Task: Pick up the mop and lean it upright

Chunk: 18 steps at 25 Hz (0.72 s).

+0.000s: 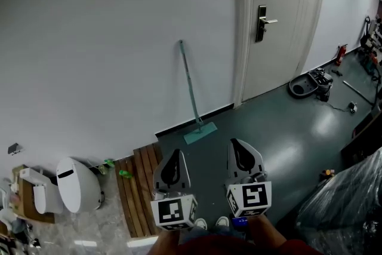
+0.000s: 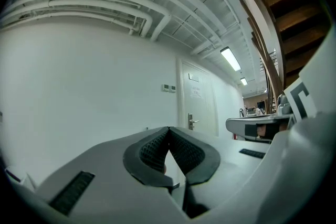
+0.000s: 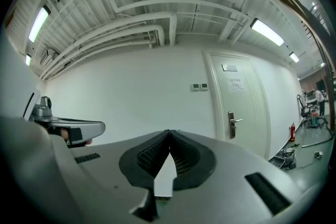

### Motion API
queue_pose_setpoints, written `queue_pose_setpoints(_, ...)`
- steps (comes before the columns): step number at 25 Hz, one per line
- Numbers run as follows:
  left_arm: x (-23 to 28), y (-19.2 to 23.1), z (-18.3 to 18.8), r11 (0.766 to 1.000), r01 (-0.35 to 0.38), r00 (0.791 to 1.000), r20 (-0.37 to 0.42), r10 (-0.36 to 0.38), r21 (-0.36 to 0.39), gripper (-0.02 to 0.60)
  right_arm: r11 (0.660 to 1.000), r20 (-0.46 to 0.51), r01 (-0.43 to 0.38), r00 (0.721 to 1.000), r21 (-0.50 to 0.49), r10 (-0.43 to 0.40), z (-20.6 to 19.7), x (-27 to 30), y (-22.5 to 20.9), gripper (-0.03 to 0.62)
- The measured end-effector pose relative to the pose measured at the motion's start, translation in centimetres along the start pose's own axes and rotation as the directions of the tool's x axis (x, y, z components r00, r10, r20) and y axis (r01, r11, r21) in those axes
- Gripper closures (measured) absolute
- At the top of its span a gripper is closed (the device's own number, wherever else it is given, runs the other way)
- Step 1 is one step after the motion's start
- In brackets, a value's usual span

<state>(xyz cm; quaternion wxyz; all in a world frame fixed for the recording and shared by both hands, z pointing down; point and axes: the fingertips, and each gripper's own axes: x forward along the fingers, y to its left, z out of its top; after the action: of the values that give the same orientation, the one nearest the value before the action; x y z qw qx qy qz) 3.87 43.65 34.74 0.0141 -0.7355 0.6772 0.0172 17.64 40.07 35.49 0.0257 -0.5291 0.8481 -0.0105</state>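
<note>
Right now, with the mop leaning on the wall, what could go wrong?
The mop stands steeply with only its handle tip on the smooth wall; it could slide sideways and fall. Its head sits on glossy floor and might skid out. It leans near the door, so someone entering could knock it.

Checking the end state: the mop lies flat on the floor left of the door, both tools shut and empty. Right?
No: the head view shows the mop leaning upright against the wall, left of the door. The left tool and right tool are shut and empty.
</note>
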Motion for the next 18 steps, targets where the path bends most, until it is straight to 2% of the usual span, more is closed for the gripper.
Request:
queue_pose_setpoints(7, 1.4, -1.5, -0.6, 1.000, -0.027, 1.000, -0.014, 0.027, 0.002, 0.568, 1.000, -0.001, -0.016, 1.000, 0.012, 0.016, -0.2, 1.2, -3.0, 0.577)
queue_pose_setpoints(18, 6.6, 1.0, -0.9, 0.999, -0.036, 0.999, 0.015, 0.037, -0.027, 0.568, 0.999, 0.004, -0.043, 0.999, -0.002, 0.043, -1.0, 7.2, -3.2, 0.577)
